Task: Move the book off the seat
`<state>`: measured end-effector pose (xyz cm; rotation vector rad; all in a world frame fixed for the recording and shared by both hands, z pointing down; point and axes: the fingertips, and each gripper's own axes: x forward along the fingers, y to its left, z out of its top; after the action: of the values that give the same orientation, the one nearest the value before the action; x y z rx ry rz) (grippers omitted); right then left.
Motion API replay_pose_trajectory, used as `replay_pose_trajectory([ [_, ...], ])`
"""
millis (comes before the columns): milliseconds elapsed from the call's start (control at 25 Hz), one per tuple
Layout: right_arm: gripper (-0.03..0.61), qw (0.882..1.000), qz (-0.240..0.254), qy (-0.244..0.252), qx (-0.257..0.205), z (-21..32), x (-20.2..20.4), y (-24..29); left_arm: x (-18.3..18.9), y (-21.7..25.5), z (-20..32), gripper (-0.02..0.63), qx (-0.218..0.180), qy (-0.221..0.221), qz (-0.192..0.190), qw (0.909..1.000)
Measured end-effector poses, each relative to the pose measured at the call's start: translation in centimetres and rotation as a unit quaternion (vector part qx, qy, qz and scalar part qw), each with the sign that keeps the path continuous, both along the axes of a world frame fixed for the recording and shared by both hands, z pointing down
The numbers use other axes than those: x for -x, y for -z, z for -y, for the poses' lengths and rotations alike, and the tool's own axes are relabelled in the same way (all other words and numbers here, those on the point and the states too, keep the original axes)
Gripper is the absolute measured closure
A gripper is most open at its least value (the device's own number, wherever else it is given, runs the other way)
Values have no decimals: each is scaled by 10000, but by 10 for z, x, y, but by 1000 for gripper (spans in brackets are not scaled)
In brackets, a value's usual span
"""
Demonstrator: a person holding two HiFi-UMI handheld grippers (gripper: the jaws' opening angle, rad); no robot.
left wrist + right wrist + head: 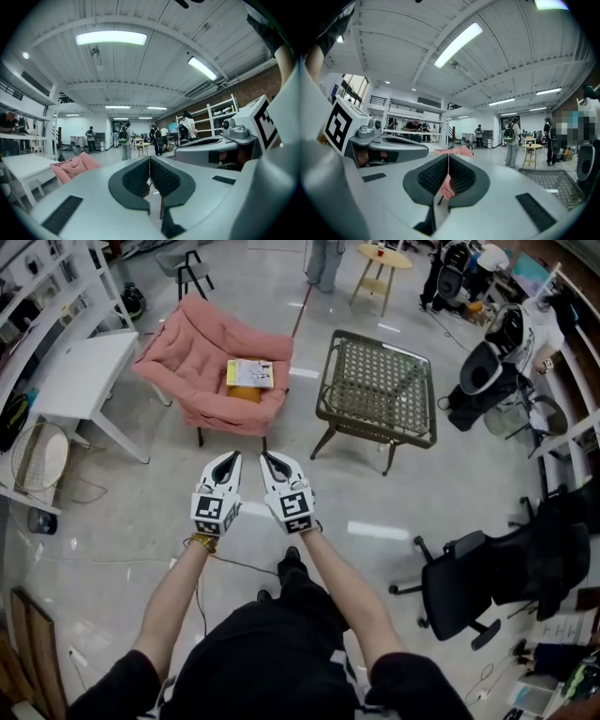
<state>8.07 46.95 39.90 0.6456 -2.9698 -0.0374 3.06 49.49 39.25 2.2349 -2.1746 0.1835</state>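
- At the left we see a white rectangular desk (89, 362), with a pink padded armchair (202, 343) beside it.
- The yellow-and-white book (250, 373) lies flat on the armchair's seat, towards its right side.
- Our left gripper (227, 461) is well short of the armchair, its jaws pressed together on nothing.
- Just beside it, our right gripper (273, 461) is likewise closed and empty.
- An olive mesh-topped table (380, 381) stands to the right of the armchair.

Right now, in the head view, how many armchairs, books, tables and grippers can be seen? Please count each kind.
armchair: 1, pink
book: 1, on its seat
tables: 3, white table, mesh table, round table
grippers: 2, left gripper, right gripper, both shut
total: 7
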Motion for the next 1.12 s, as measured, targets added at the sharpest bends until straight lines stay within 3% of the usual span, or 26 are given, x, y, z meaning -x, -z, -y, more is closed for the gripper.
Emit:
replay_pose_trajectory([
  [360,563,9996,25,259,90,102,31,1,39,10,92,600,102,333,82,9994],
  [560,563,9992,-31,361,154,132,53,-9,58,-2,125,600,232,369,72,9990],
  [1120,563,9989,-416,154,147,247,159,-26,168,-39,234,600,389,20,-344,9987],
])
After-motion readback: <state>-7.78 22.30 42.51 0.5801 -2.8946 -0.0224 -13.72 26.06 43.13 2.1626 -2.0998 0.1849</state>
